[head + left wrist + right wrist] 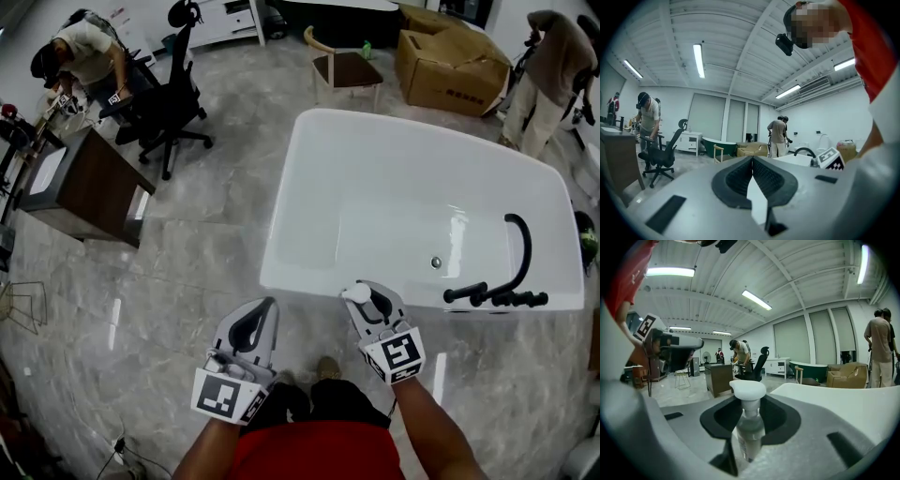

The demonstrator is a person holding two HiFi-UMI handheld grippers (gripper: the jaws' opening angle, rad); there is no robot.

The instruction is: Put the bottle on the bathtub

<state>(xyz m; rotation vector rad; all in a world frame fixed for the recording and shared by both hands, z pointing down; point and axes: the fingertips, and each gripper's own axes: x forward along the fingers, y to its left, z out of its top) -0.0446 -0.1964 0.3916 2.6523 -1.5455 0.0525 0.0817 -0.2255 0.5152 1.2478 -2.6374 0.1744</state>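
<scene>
Head view steeply down; gripper views level, roomward; all share bathtub (281, 234).

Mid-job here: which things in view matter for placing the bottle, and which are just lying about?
For the job:
bottle, clamped in the right gripper
white bathtub

Lying about:
office chair
wooden desk
cardboard box
wooden chair
left gripper, shut on nothing

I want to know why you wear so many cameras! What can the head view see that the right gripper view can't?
Only the head view shows the white bathtub with its black faucet and drain. Only the right gripper view shows ceiling lights and the pump bottle with its clear body. Both show that bottle's white top clamped in the right gripper, beside the bathtub's rim.
</scene>
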